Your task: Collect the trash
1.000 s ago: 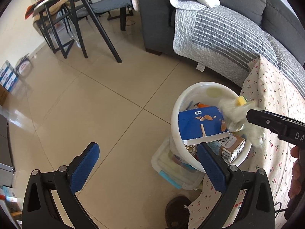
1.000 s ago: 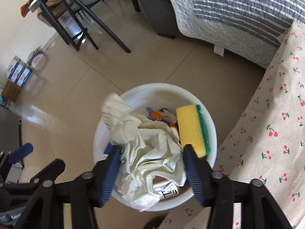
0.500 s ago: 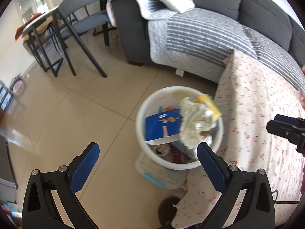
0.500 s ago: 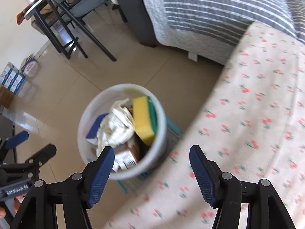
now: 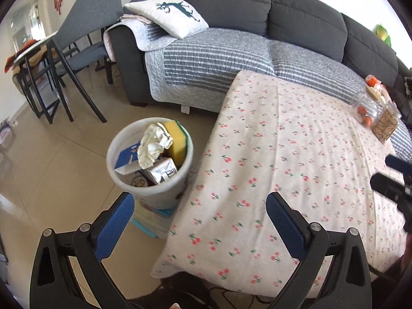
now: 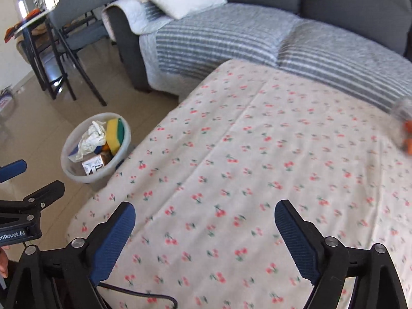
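Both tools, left (image 5: 199, 221) and right (image 6: 204, 231), hung wide and empty, the right's jaws opening, above the cherry-print tabletop (image 6: 257, 154). The crumpled white paper (image 5: 152, 147), light and soft, any fold graspable, lay in the round white plastic bin (image 5: 113, 164).
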The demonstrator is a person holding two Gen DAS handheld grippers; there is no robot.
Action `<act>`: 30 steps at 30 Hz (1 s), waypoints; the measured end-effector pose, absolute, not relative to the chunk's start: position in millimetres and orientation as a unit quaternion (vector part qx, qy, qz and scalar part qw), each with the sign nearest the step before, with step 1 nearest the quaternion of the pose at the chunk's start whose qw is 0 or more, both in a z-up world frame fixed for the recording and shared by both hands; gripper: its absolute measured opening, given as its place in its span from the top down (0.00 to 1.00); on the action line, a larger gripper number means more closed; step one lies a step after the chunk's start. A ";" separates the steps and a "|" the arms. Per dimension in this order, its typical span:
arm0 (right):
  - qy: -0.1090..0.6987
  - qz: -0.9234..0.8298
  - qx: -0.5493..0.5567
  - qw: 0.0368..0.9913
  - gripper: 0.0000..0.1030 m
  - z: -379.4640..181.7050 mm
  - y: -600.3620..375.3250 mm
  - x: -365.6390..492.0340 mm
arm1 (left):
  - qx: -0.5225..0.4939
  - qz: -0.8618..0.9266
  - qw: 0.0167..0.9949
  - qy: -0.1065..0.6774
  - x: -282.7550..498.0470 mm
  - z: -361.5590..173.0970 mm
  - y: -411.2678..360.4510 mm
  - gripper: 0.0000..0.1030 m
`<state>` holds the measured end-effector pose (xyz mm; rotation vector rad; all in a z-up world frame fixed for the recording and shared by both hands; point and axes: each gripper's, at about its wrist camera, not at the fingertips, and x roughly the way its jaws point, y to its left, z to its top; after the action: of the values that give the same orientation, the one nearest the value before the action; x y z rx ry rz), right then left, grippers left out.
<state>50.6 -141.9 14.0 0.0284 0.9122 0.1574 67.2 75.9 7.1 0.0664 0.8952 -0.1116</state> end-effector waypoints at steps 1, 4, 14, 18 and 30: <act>0.431 0.071 0.016 0.900 0.07 13.4 -147.4 37.4 | 0.031 -0.054 0.903 0.426 60.2 7.8 74.0 0.00; 0.403 0.044 0.028 0.914 0.06 4.8 -161.2 2.5 | 0.038 -0.046 0.912 0.405 40.4 6.4 64.4 0.00; 0.374 -0.004 0.019 0.927 0.06 -7.1 -180.5 -24.1 | 0.067 -0.053 0.918 0.387 20.7 -4.5 37.9 0.00; 0.381 -0.009 0.025 0.924 0.06 -9.6 -187.0 -23.1 | 0.069 -0.059 0.918 0.387 18.0 -4.4 32.7 0.00; 0.384 -0.010 0.023 0.923 0.06 -12.8 -186.6 -25.5 | 0.063 -0.060 0.917 0.390 19.5 -4.6 33.7 0.00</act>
<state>-25.5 -186.6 -12.8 0.0468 0.7893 -0.0209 19.5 33.7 -4.6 0.1294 0.8017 -0.1231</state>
